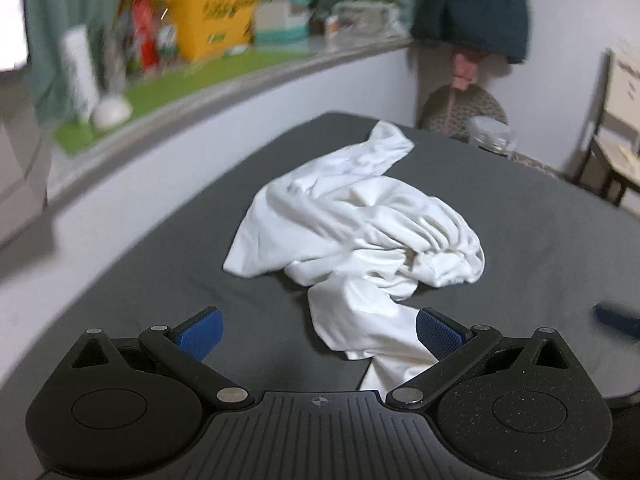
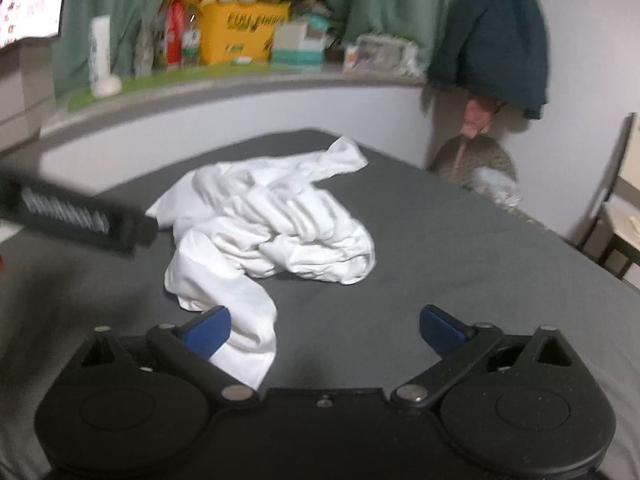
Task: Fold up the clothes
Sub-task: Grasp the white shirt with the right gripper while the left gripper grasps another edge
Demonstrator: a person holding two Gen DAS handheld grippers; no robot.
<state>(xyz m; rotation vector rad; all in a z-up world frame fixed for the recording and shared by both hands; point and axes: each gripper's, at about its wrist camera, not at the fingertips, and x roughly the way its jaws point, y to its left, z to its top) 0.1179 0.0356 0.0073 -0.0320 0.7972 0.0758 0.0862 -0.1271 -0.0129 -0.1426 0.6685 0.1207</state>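
A crumpled white garment (image 1: 360, 236) is seen lying in a heap on a dark grey bed sheet (image 1: 180, 272), ahead of both tongs; it is bunched and twisted, with one end stretched away toward the far edge of the bed and another end trailing back toward the cameras.

The left tongs (image 1: 319, 332) are held wide apart, with nothing gripped; the trailing end of the garment is seen lying between the blue pads (image 1: 200, 334), close against the right-hand pad, and running on beneath the tongs' body — whether it is touched by that pad cannot be told.

The right tongs (image 2: 325, 330) are likewise spread wide and nothing is held; in this view the trailing end (image 2: 248, 336) is found just beside the left-hand pad, partly hidden behind it, while the space before the right-hand pad is filled only by sheet. The black body of the left tongs (image 2: 72, 216) is seen blurred, to the left of the right tongs and beside the heap.

Beyond the garment, a ledge (image 1: 224, 80) is lined with a yellow box (image 1: 216, 16), a white bottle (image 1: 80, 68) and other blurred packets; a dark jacket (image 2: 492, 40) is hung on the wall, ahead and to the right — a wooden chair (image 2: 616, 208) is placed further right.
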